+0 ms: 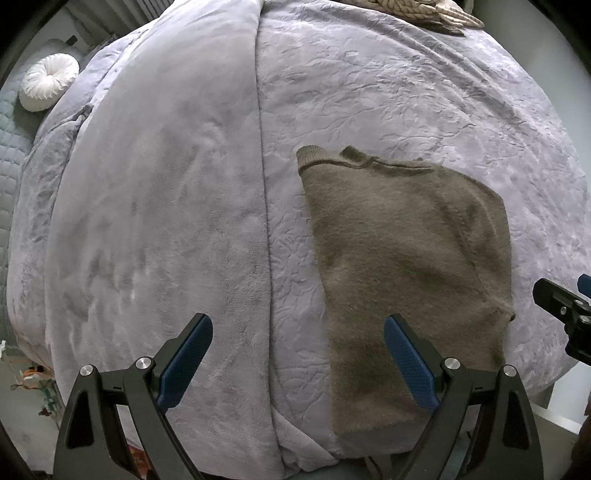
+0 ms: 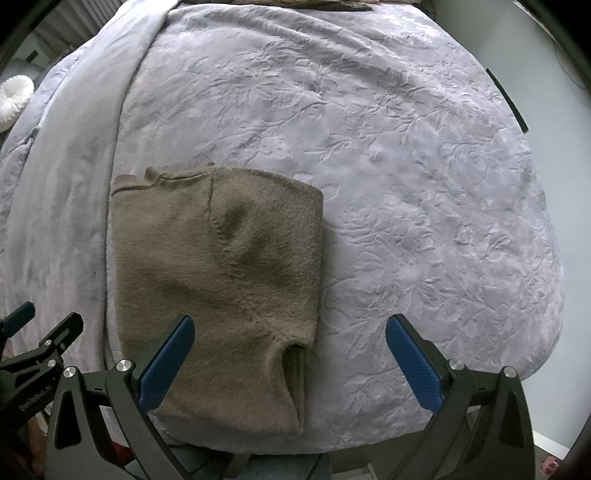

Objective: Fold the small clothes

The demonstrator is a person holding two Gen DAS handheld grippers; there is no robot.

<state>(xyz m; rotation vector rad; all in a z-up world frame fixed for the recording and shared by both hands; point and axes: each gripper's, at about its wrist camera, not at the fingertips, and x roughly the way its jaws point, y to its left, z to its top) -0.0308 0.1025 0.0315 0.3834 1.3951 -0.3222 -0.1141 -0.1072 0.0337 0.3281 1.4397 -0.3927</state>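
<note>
Writing first: the only text is small white lettering on your left gripper (image 2: 22,345) body, lower left of the right wrist view, too blurred to read. No labels show on the brown sweater (image 1: 402,266).

Your left gripper (image 1: 298,358) is spread wide, holding nothing; its right pad sits over the sweater's lower part. Your right gripper (image 2: 290,358) is also released, its left pad (image 2: 166,365) over the sweater's lower left. In the left view it's cut off at the right edge.

Sweater lies folded, flat on the lilac bedspread (image 1: 369,92), centre-right in the left view, centre-left in the right. Its near edge runs to the bed's front edge, w/ stacked layers showing there.

White round cushion (image 1: 48,81) upper left. Knitted beige item (image 1: 417,11) at the top is cropped, can't identify it.
</note>
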